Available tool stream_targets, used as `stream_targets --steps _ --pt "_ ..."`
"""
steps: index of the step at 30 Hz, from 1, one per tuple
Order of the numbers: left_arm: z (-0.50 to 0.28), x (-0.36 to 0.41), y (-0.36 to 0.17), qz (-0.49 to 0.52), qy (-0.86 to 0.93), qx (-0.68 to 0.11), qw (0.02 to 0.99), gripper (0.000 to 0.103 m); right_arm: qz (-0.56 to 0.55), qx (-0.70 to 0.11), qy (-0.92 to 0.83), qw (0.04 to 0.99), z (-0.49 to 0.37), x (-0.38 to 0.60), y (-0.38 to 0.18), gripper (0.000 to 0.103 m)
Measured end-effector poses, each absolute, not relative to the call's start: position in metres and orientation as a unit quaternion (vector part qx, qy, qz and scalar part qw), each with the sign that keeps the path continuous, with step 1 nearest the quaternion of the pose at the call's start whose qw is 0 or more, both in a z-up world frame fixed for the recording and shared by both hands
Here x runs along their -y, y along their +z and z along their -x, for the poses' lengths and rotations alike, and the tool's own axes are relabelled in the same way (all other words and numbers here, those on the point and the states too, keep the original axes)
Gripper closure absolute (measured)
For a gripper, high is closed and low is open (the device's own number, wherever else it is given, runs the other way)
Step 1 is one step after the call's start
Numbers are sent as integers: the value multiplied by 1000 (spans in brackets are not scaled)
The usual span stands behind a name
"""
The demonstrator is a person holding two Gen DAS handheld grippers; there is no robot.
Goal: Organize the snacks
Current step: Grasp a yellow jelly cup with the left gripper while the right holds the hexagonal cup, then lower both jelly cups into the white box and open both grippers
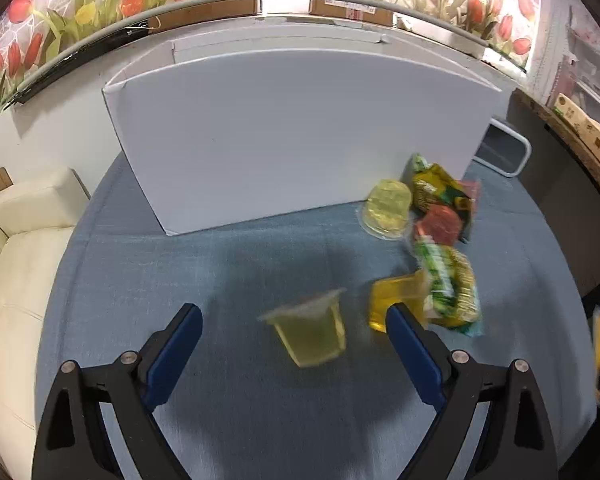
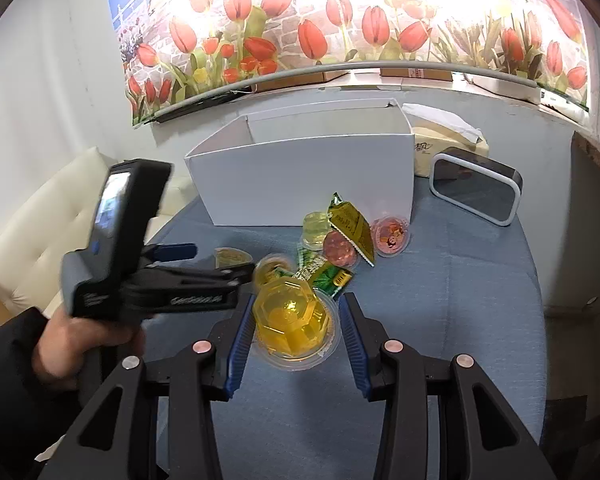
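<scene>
On the blue desk [image 1: 180, 264], in front of a white box [image 1: 292, 132] with its top open, snacks lie in a loose heap near the box's right corner: jelly cups and crinkled green and yellow packets. The left gripper [image 1: 294, 322] has its blue fingers [image 1: 176, 356] spread wide, with a pale yellow jelly cup [image 1: 310, 334] lying tipped over on the cloth between them, touched by neither. An orange jelly cup [image 1: 396, 300] lies just beside the right-hand finger, against a green packet [image 1: 452, 292].

The right gripper [image 2: 296, 320] is clamped on a yellow jelly cup [image 2: 292, 320], its fingers [image 2: 240, 340] pressing the cup's sides and rim. A hand [image 2: 80, 340] in a dark sleeve holds the other gripper at its left. The green packet carries printed characters, too blurred to read. Behind the box, a tissue pack [image 2: 448, 140] shows dark handwritten-style characters I cannot make out, and a white-framed clock [image 2: 476, 184] stands beside it.
</scene>
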State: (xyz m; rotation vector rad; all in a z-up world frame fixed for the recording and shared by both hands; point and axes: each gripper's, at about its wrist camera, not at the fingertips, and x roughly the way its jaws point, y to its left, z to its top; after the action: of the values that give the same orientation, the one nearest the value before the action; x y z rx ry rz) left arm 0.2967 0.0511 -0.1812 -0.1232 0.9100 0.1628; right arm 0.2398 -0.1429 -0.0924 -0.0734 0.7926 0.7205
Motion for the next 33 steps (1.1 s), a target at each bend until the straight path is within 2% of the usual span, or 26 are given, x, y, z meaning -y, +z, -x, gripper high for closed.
stream_targets --steps 3,4,5,6,7,15,20,33 --pt "-300 -54 -186 64 72 -447 889 8 35 -378 341 860 -240 145 -93 57" --pt "-299 -55 -187 69 68 -448 889 19 33 -379 340 860 -241 146 -94 57" --pt "-299 -56 -189 73 63 -451 887 45 32 -379 340 860 -241 146 -94 57" --pt "-299 -56 -191 70 63 -454 886 47 31 -380 339 860 -241 147 -95 57" --pt "-298 -55 -190 65 64 -449 889 55 30 -380 338 860 -242 147 -96 57" --pt "-290 -62 -181 85 46 -439 894 55 27 -385 339 858 -239 146 -99 57" --pt "-270 -59 -158 73 39 -413 907 55 22 -381 342 859 -239 145 -96 57" --pt "-242 -69 -48 53 32 -291 955 55 27 -333 353 874 -255 119 -51 57"
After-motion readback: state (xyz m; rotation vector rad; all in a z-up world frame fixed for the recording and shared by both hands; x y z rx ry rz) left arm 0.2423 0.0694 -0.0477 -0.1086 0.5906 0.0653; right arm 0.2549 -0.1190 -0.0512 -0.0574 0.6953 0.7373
